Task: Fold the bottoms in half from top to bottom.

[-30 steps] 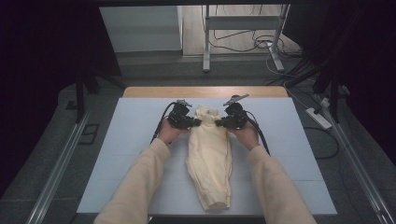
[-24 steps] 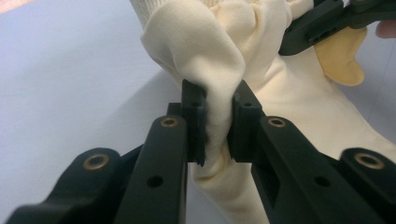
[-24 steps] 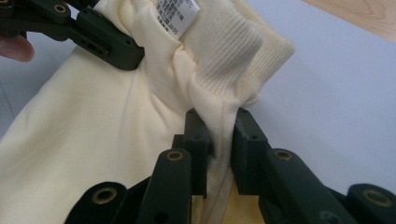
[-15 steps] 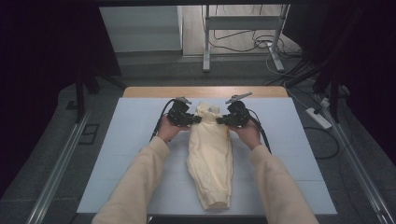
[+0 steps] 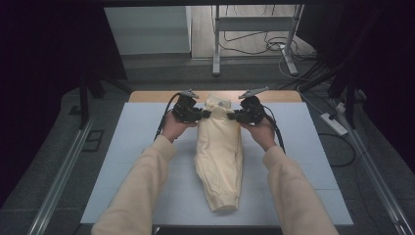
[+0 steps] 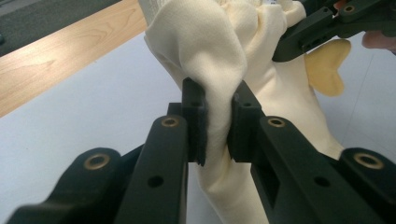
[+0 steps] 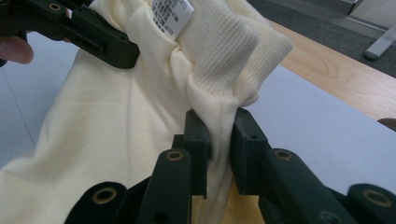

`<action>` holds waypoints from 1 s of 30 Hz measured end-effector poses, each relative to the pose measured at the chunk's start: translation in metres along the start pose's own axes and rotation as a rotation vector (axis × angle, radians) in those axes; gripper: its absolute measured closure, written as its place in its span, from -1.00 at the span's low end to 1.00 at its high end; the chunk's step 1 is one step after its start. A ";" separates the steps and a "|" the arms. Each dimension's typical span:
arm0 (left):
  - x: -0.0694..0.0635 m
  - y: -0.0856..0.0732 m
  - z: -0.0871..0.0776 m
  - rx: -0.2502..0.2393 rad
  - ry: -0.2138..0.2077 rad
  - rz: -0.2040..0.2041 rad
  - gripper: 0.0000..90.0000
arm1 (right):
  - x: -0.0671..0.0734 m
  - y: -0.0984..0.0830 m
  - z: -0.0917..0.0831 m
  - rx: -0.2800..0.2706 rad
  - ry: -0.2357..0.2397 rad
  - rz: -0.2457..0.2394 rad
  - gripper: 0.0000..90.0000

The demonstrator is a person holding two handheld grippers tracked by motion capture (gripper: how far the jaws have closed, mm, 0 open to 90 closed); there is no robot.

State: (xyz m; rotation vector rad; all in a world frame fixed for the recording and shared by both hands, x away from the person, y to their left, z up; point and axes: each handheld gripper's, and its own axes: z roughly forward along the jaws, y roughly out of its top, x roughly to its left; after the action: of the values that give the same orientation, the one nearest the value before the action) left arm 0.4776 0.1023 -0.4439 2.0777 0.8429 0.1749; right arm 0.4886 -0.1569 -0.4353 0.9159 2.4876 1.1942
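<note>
Looking down, we see the pale bench [image 5: 142, 161] carrying a cream garment [image 5: 219, 161], lengthwise at its middle, far end lifted. Our left claw [image 5: 204, 114] and right claw [image 5: 234, 115] each pinch that end's fabric. A white label [image 7: 172, 16], perhaps a care tag, sits near the ribbing.
</note>
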 end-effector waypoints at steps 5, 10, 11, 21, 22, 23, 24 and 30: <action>0.000 0.000 0.000 0.005 0.001 0.000 0.75 | 0.000 -0.002 0.003 0.008 -0.002 0.008 0.72; 0.001 0.006 -0.005 -0.009 0.002 0.009 0.75 | 0.000 0.002 -0.001 -0.009 -0.012 -0.006 0.72; 0.000 0.009 -0.008 -0.006 0.006 0.024 0.75 | 0.000 0.005 -0.002 -0.011 -0.016 -0.015 0.72; -0.005 0.025 -0.021 -0.045 0.014 0.037 0.76 | 0.003 0.024 -0.023 -0.055 -0.045 -0.040 0.72; -0.005 0.024 -0.021 -0.043 0.014 0.036 0.75 | 0.003 0.022 -0.023 -0.051 -0.045 -0.036 0.72; -0.005 0.024 -0.020 -0.042 0.014 0.035 0.75 | 0.003 0.021 -0.022 -0.053 -0.044 -0.035 0.72; -0.004 0.023 -0.020 -0.042 0.015 0.034 0.75 | 0.004 0.021 -0.022 -0.052 -0.044 -0.031 0.72; 0.000 0.026 -0.018 -0.039 0.015 0.034 0.76 | 0.001 0.021 -0.019 -0.053 -0.049 -0.027 0.73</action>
State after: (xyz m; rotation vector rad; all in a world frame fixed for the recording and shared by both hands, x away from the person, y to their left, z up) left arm 0.4836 0.1039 -0.4126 2.0569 0.8080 0.2240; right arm 0.4882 -0.1579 -0.4070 0.8841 2.4106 1.2082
